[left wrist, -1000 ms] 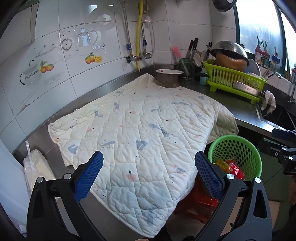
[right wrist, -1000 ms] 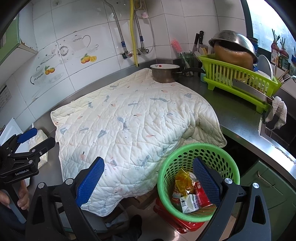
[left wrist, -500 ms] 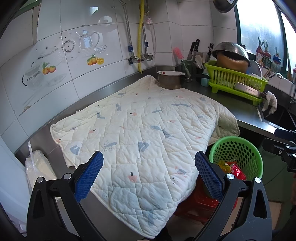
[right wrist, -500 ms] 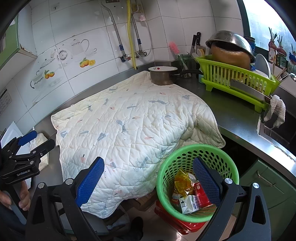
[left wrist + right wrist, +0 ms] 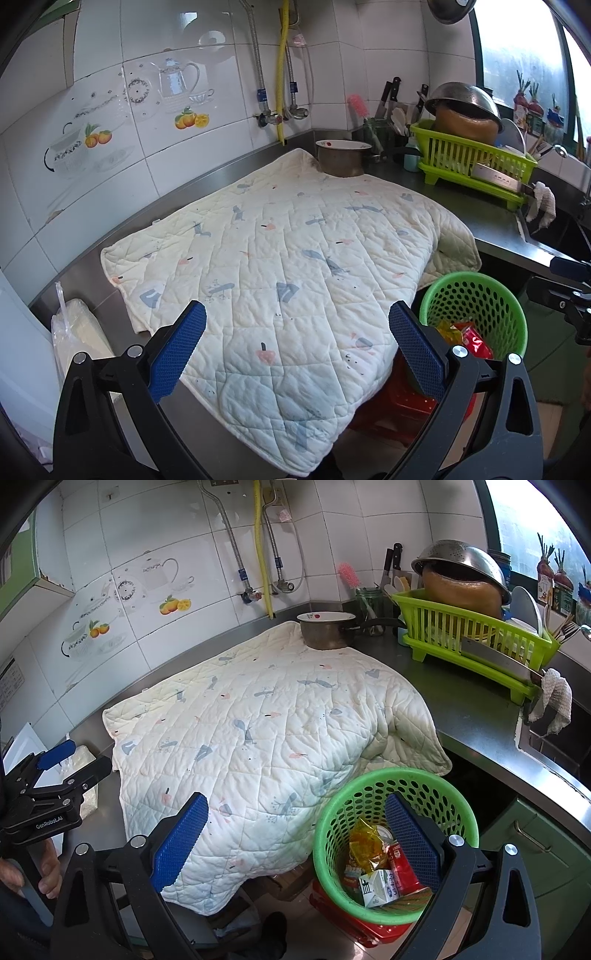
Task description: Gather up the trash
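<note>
A green perforated trash basket [image 5: 373, 797] stands on a red stool beside the counter, right of the quilt; it also shows in the left wrist view [image 5: 476, 299]. It holds a yellow wrapper [image 5: 364, 843], a red packet [image 5: 402, 867] and a small white carton [image 5: 378, 882]. My right gripper [image 5: 295, 834] is open and empty, held above the basket's near side. My left gripper [image 5: 295, 343] is open and empty, held over the near edge of the quilted cloth [image 5: 288, 266]. No trash shows on the cloth.
A metal pot [image 5: 341, 158] sits on the quilt's far corner. A green dish rack [image 5: 472, 166] with a colander stands at the right, by a sink with a rag [image 5: 541, 203]. A plastic bag [image 5: 77, 332] lies on the counter at the left. The tiled wall is behind.
Both grippers have drawn back and up slightly, so the counter scene looks a little farther away. Both stay open and empty. Nothing on the counter or in the basket moved.
</note>
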Demonstrator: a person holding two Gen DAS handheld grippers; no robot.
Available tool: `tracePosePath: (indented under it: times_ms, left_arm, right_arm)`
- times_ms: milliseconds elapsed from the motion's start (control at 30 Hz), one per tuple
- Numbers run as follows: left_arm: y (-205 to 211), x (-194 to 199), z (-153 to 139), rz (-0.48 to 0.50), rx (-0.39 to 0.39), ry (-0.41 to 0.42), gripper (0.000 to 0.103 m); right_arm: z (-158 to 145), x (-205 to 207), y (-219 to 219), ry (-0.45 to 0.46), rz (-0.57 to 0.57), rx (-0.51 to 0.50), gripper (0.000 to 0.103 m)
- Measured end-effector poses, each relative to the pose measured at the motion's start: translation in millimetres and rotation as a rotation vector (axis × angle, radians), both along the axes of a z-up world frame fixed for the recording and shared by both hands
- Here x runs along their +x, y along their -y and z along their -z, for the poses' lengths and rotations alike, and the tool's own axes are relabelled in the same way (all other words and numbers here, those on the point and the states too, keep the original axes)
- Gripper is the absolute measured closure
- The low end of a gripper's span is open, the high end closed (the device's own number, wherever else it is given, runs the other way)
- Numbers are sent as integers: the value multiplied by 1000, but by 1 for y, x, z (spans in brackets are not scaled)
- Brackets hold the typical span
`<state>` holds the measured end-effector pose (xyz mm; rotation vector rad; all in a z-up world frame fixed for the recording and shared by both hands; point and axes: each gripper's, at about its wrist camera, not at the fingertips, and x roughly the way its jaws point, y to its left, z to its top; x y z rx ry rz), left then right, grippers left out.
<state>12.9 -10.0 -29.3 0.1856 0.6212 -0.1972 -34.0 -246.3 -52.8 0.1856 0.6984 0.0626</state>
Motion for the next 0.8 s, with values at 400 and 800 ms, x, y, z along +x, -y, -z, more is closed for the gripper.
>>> tracePosePath:
  times_ms: [400, 800]
  left_arm:
    - [0, 1, 1, -1, 3, 1, 5]
    - [-1, 1, 1, -3, 4, 2, 5]
  right_arm:
    - [2, 1, -1, -2, -7, 3, 10]
    - [2, 2, -3, -1, -7, 5, 10]
